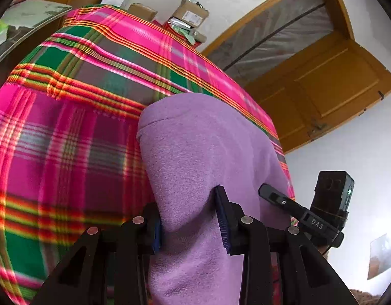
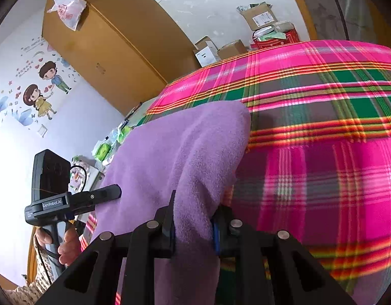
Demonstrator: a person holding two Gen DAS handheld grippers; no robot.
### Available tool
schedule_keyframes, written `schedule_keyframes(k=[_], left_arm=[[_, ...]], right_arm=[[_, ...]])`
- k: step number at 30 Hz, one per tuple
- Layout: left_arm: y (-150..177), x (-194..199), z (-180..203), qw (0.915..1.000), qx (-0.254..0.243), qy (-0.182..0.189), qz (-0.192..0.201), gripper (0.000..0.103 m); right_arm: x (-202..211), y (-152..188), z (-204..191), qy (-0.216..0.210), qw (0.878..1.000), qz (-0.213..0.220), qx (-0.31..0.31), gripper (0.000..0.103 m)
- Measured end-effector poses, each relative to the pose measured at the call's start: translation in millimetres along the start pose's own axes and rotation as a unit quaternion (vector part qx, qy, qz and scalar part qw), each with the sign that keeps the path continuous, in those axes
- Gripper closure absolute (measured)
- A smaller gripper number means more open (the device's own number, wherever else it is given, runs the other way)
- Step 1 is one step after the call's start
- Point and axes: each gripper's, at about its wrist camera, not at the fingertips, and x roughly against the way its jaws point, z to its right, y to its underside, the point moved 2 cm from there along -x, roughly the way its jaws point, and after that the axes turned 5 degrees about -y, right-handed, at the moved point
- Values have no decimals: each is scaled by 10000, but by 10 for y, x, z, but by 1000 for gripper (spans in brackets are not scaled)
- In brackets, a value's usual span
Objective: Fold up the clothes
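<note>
We've got both jaws clamped on the same purple fleece garment (image 1: 195, 152). The left gripper (image 1: 193, 225) pinches a bunched fold of it at the bottom centre of its view, blue pads pressed into the fabric on either side. Same story for the right gripper (image 2: 193, 228), squeezing a thick ridge of fleece low in its frame. From there the garment runs up toward mid-frame in both views, draped over a pink and green plaid blanket (image 1: 68, 127) that fills most of the picture. In the left view the other gripper shows at lower right. Further out, cardboard boxes (image 1: 190, 15) sit top centre, and a wooden door (image 1: 322, 89) fills the upper right. The right view has cartoon wall stickers (image 2: 43, 89) at left.
</note>
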Motion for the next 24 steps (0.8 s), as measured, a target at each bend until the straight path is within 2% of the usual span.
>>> schedule_keyframes(k=[9, 14, 19, 24], left_arm=[[-330, -88, -183, 9998, 39, -68, 157, 67], [-361, -136, -253, 9998, 161, -24, 130, 67], [-333, -86, -296, 9998, 139, -18, 162, 65], [-246, -3, -250, 9993, 70, -220, 295, 65]], right_arm=[[-241, -200, -9, 82, 9998, 185, 13, 82], [-352, -220, 66, 155, 9997, 134, -100, 79], [-356, -207, 114, 191, 9998, 65, -30, 68], [-232, -154, 96, 399, 9991, 89, 145, 68]])
